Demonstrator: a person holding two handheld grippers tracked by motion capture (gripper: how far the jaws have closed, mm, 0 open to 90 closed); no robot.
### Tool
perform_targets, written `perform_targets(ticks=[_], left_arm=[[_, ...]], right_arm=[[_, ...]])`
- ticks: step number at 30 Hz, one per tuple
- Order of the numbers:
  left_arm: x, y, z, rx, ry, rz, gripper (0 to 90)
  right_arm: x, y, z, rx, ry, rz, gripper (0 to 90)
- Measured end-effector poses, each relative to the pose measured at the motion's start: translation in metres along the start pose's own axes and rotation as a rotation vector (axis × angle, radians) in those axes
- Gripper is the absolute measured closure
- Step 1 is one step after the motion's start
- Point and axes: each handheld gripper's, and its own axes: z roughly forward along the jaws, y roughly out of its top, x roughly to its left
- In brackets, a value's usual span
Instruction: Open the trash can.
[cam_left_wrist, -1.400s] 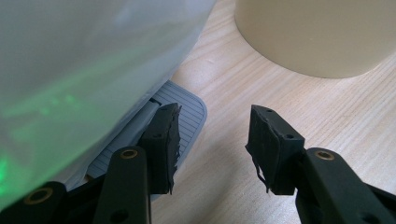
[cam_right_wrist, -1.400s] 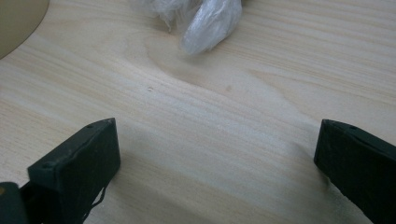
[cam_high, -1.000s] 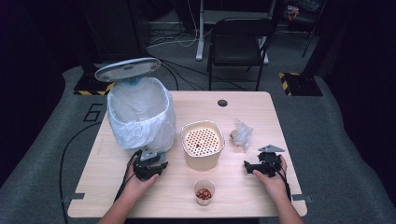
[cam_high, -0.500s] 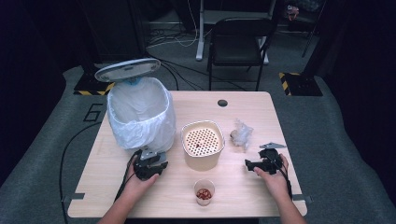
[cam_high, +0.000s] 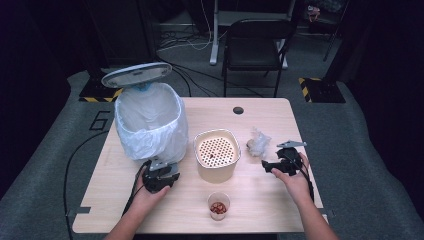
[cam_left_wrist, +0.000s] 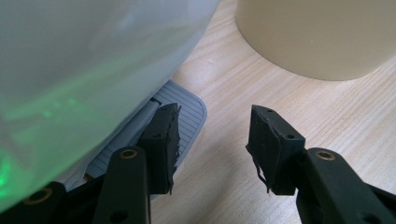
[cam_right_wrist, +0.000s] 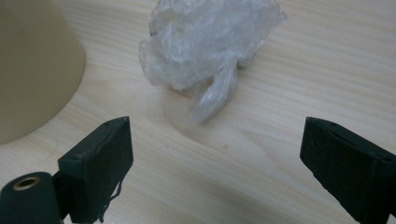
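On the tabletop (cam_high: 280, 125), the crumpled plastic wrap (cam_right_wrist: 210, 51) lies just beyond the released, empty right tongs (cam_right_wrist: 224, 163), between their jaws' line and nearer them than the left tongs (cam_left_wrist: 212, 144), which stand apart beside the bin pedal (cam_left_wrist: 180, 116).

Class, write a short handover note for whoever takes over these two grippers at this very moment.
Left gripper: open, empty, one jaw over the grey pedal of the bin.
Right gripper: open, jaws have just been closing a little, nothing between them. The crumpled plastic wrap lies on the table just ahead, beside the beige pot.
Done: bin lid is up.
Left: probably grip the wrap and drop it in the bin.
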Motion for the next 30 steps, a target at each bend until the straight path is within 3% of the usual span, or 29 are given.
perform_targets(ticks=[8, 16, 20, 24, 30], left_arm=[[0.0, 0.0, 0.0, 0.0, -0.006, -0.013, 53.1], [0.001, 0.0, 0.0, 0.007, -0.002, -0.001, 53.2], [0.001, 0.0, 0.0, 0.009, 0.002, 0.012, 53.2], [0.0, 0.001, -0.001, 0.01, 0.0, 0.0, 53.2], [0.0, 0.0, 0.0, 0.0, 0.0, 0.003, 53.2]], right_arm=[[0.007, 0.026, -0.002, -0.009, 0.024, -0.044, 14.6], [0.013, 0.055, 0.006, -0.001, 0.049, -0.085, 18.9], [0.016, 0.064, 0.011, -0.002, 0.057, -0.078, 22.9], [0.018, 0.07, 0.015, -0.002, 0.059, -0.091, 22.9], [0.018, 0.073, 0.021, -0.021, 0.06, -0.055, 23.8]])
